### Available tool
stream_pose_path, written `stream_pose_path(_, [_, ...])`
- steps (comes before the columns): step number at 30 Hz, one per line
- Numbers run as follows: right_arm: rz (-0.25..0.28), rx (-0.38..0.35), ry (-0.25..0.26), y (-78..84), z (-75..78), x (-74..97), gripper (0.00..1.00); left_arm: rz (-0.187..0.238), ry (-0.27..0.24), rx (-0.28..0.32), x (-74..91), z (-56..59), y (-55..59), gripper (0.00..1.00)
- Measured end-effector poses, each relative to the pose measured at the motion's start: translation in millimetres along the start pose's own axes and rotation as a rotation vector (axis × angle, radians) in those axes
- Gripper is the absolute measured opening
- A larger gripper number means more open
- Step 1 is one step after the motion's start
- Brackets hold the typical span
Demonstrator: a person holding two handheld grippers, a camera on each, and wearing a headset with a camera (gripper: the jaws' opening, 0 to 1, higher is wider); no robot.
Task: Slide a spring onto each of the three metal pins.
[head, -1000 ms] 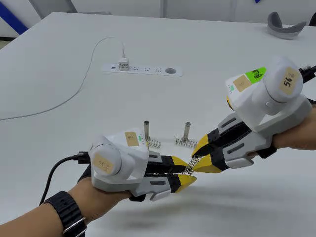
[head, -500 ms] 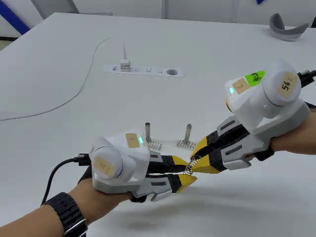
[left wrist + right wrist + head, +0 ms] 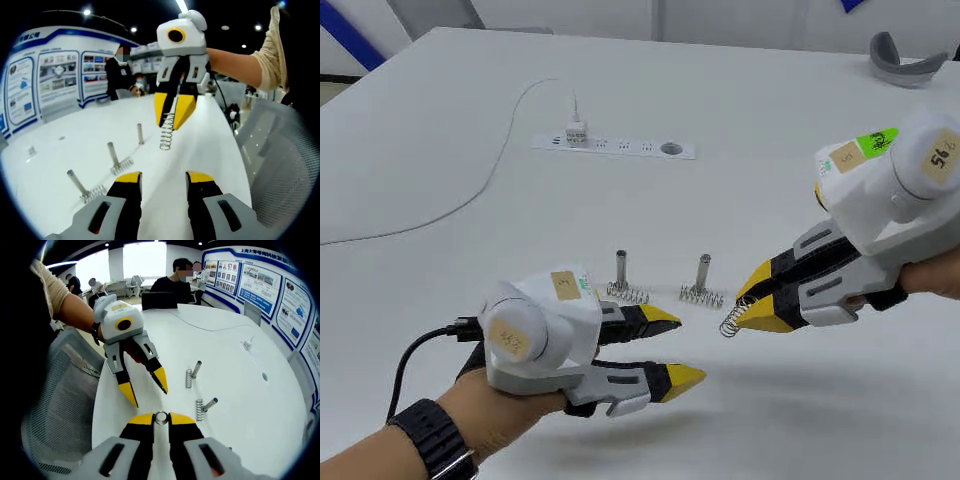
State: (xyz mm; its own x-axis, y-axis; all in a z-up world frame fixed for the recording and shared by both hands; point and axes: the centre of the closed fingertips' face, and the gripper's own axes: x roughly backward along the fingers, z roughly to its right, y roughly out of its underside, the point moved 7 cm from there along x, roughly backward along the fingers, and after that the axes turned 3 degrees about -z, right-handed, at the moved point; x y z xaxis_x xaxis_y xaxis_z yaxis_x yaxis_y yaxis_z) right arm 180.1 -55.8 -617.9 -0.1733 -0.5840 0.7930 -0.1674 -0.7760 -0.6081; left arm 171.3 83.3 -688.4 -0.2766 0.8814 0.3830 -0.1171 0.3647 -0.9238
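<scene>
The white workbench [image 3: 440, 150] is carrying the setup. Nearest, the left gripper [image 3: 686, 348] is hovering with its jaws spread and empty. Beyond it, the right gripper [image 3: 744, 312] is pinching one spring [image 3: 731, 322] by its end, clear of the surface. Farther off, two metal pins [image 3: 621, 268] are standing upright, with loose springs [image 3: 628, 294] lying at their bases. A power strip [image 3: 615, 146] is lying beyond.

Head view high, looking forward and down at the table [image 3: 770, 200], left gripper view low, facing my right gripper [image 3: 170, 124] close at upper centre, right gripper view facing my left gripper [image 3: 149, 396] at centre left, all sharing the pins [image 3: 703, 272] and spring [image 3: 732, 322].
</scene>
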Motion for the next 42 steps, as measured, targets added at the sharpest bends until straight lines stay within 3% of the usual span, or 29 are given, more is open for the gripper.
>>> stream_pose_path(21, [-0.055,-0.056,0.134,13.1,35.2,32.7,0.12,0.004,-0.161,0.083,37.3,-35.8,13.0,0.53])
stream_pose_path(29, [-0.069,-0.062,0.158,15.5,45.1,40.4,0.12,0.007,-0.194,0.099,43.2,-42.7,14.1,0.58])
stream_pose_path(36, [-0.103,-0.118,0.235,26.1,64.8,53.2,0.12,0.008,-0.204,0.111,45.1,-44.5,15.4,0.60])
stream_pose_path(42, [-0.148,-0.149,0.278,38.1,78.2,52.0,0.12,0.005,-0.205,0.118,44.7,-44.7,16.2,0.61])
